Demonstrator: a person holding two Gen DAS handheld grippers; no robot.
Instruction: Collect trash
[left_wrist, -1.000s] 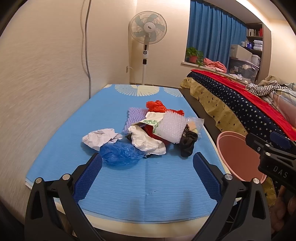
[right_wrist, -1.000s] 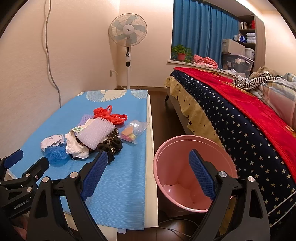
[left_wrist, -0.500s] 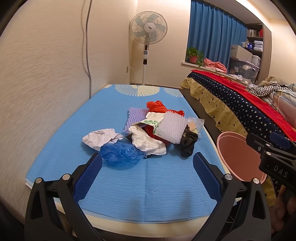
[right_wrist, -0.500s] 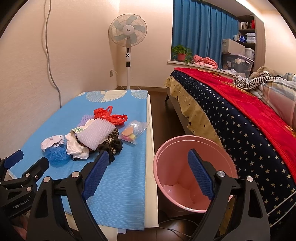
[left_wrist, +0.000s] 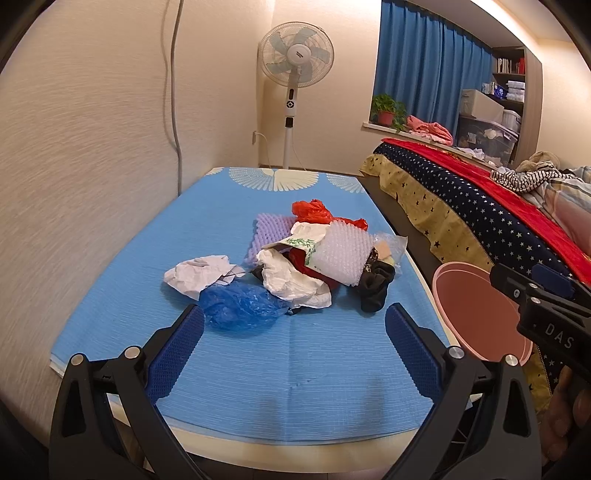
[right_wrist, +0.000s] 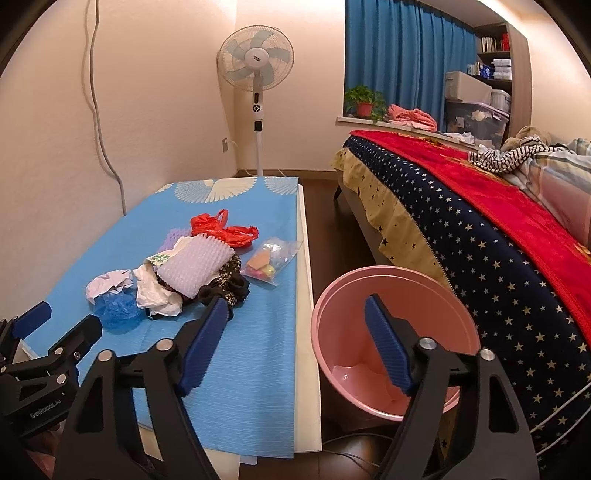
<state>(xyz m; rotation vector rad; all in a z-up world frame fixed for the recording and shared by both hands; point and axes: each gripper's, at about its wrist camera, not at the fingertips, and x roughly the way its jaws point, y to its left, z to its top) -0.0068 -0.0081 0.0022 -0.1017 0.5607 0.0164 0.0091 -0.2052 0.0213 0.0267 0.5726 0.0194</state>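
The trash pile (left_wrist: 295, 266) sits mid-desk (left_wrist: 295, 369), dead ahead at twelve o'clock of the left gripper (left_wrist: 293, 339), whose jaws stand wide and hold nothing; the blue plastic wad (left_wrist: 240, 304) lies just beyond its left pad. That gripper is the nearer one. From the right gripper (right_wrist: 295, 343), also spread wide and holding nothing, the pile lies off at ten o'clock, the pink bin (right_wrist: 391, 332) close at one o'clock. Against half a second ago, the right gripper has crept forward slightly; the left looks unmoved.
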